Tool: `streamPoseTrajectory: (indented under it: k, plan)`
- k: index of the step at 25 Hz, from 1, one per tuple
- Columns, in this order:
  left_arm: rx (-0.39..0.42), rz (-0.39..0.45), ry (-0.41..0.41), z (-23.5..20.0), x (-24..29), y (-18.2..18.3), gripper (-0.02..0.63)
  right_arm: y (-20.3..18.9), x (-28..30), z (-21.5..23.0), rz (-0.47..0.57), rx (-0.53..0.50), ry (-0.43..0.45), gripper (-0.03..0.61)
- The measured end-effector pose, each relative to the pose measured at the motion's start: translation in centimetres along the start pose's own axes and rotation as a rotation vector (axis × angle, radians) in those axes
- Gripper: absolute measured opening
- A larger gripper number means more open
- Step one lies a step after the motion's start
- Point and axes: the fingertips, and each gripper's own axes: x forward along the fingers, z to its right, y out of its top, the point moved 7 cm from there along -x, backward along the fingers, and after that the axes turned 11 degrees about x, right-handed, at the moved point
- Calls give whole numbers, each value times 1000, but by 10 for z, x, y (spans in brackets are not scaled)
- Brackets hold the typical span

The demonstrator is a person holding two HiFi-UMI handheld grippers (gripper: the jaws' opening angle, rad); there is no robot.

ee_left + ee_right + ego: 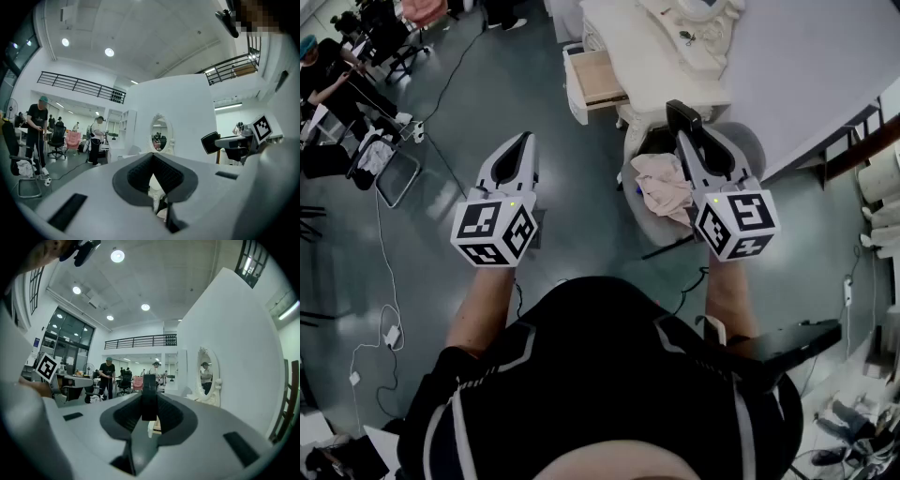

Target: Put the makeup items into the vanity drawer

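– What did the right gripper [149, 414] have?
– It squeezed a black makeup item [149, 397] at the tips of its jaws. The item stuck up between them.
– Where was that?
– Up in the air, over a stool [753, 142] with a pink cloth [661, 185], near the front edge of the white vanity [649, 58]. The drawer [598, 78] was pulled out at the vanity's corner, and the item was apart from it.
– And the left gripper [152, 158]?
– Its jaws were pressed together with nothing in them, over the floor [581, 206]
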Motion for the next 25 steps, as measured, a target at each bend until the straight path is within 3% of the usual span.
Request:
streamPoseTrajectory:
  k: [14,25]
  plan:
    - [-17,16,-10,-13,-3,-2,3,2,7,-12,11,31,-16,97]
    - [-23,24,-58,-61,-9,-13,3,-1,35,-51,10,31,-44,97]
